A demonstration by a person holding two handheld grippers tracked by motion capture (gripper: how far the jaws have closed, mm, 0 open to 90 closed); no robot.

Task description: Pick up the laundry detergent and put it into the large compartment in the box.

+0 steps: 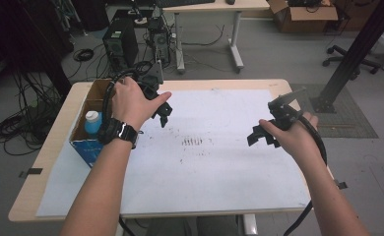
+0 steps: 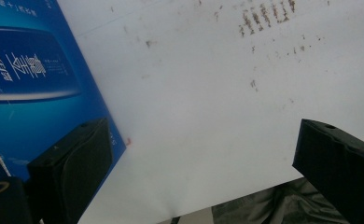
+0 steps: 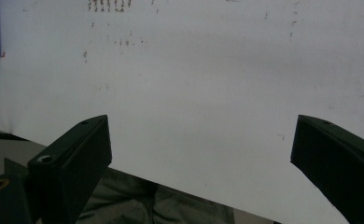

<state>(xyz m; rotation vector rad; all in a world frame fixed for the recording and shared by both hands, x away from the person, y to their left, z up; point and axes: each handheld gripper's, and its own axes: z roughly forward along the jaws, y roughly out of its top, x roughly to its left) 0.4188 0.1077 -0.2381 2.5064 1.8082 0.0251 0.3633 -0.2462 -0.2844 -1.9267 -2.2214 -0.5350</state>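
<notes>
My left gripper (image 1: 163,114) hovers over the white sheet (image 1: 214,162) just right of an open blue cardboard box (image 1: 88,147). In the left gripper view its jaws stand wide apart with nothing between them, and the blue box (image 2: 35,84) lies at the left. A bottle with a white cap (image 1: 92,122) stands inside the box. My right gripper (image 1: 260,136) is held above the right part of the sheet. Its jaws are also wide apart and empty, over bare white paper (image 3: 203,88).
Brown smudge marks (image 1: 194,141) dot the middle of the sheet. The wooden table (image 1: 42,162) ends close at the front edge. Behind it stand computer towers (image 1: 120,45), cables on the floor, another desk (image 1: 214,7) and a black post (image 1: 357,46) at the right.
</notes>
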